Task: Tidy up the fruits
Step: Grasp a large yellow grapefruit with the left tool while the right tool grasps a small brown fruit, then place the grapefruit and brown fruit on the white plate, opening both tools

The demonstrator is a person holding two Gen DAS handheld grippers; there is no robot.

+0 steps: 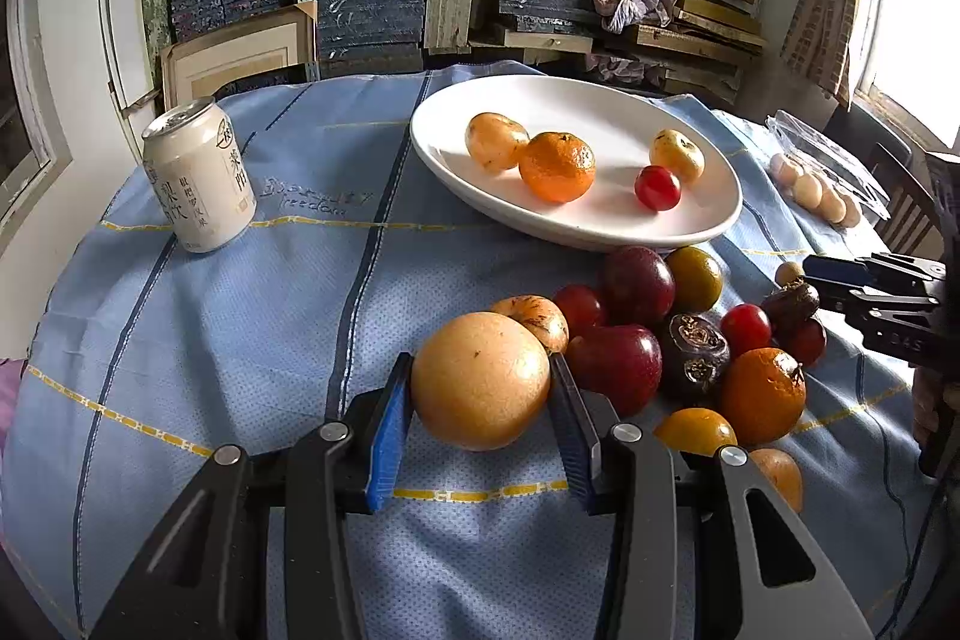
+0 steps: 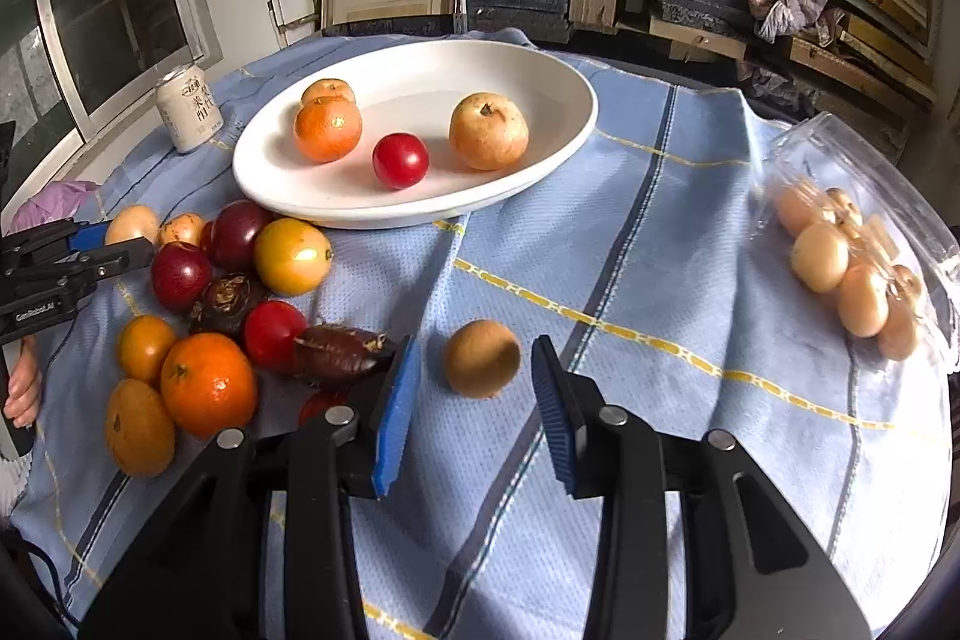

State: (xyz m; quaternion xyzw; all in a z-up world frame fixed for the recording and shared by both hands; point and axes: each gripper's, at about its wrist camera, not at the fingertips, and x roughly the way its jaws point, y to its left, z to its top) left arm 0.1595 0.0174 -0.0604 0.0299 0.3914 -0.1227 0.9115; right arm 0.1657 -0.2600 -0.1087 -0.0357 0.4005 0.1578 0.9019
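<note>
The left gripper (image 1: 480, 388) has its blue pads closed against the sides of a large round yellow-tan fruit (image 1: 480, 381), smooth-skinned with a small dark speck, held at the near edge of the fruit heap. The right gripper (image 2: 474, 370) has its jaws narrowed around a small brown round fruit (image 2: 482, 358) lying on the cloth, but a gap shows on both sides, so the pads are not gripping it. Just left of that fruit lies a dark brown wrinkled piece (image 2: 342, 353), touching the heap (image 2: 222, 292) of red plums, oranges and yellow fruit that sits tight against the near rim of the white plate (image 2: 558, 82). The plate holds a tangerine (image 2: 327, 128), a pale orange fruit behind it, a red plum (image 2: 400, 160) and a tan pear-like fruit (image 2: 489, 131), with bare room toward its far and right side. The blue checked tablecloth (image 2: 630, 244) lies open and wrinkled to the right of the plate. Near the cloth's right edge a clear plastic bag (image 2: 852, 256) holds pale round fruit. A white drink can (image 1: 201, 175) stands upright at the far left, well apart from the plate. Shelves of stacked boxes (image 1: 372, 16) close off the far side.
</note>
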